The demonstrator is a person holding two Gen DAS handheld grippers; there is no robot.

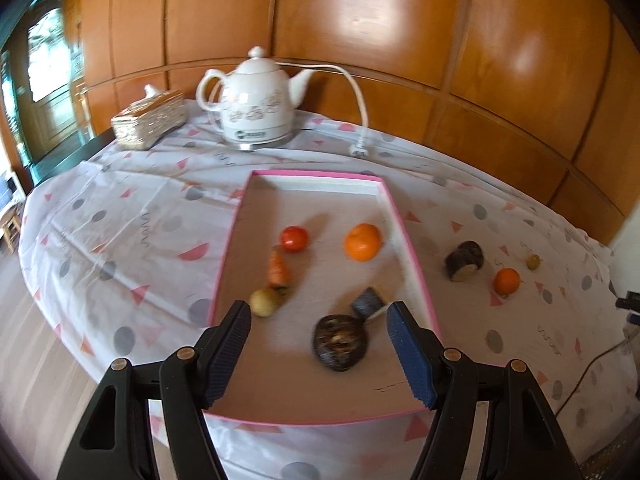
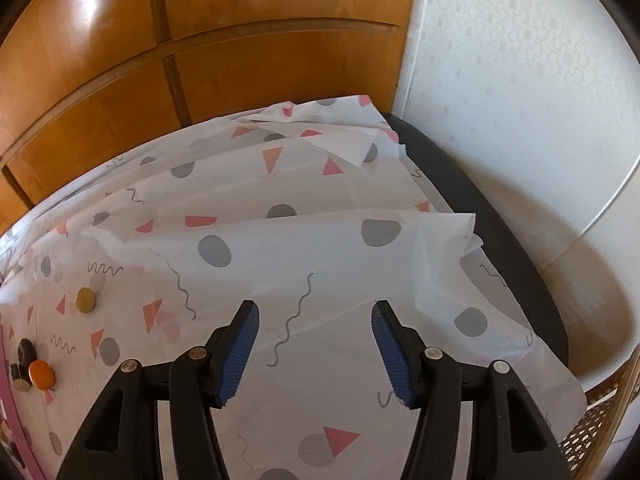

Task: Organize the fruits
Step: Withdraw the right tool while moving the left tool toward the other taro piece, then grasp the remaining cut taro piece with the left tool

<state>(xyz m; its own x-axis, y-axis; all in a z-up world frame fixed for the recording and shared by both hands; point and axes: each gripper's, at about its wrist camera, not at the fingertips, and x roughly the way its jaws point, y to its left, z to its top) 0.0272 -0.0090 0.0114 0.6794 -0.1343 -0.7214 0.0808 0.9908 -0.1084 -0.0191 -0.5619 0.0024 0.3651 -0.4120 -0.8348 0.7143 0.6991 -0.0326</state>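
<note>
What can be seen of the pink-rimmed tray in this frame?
The pink-rimmed tray is a shallow rectangular box, cardboard by its look, with a thin pink rim, white inner walls and a pale brownish floor. It lies flat on the patterned tablecloth, long axis running away from the left claw, which hovers open over its near end. Inside lie a tomato, an orange, a carrot, a yellowish fruit and two dark pieces.

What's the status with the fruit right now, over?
Both grippers, left and right, open, empty. Tray holds six pieces; small orange and two more outside. Nothing in the way.
</note>
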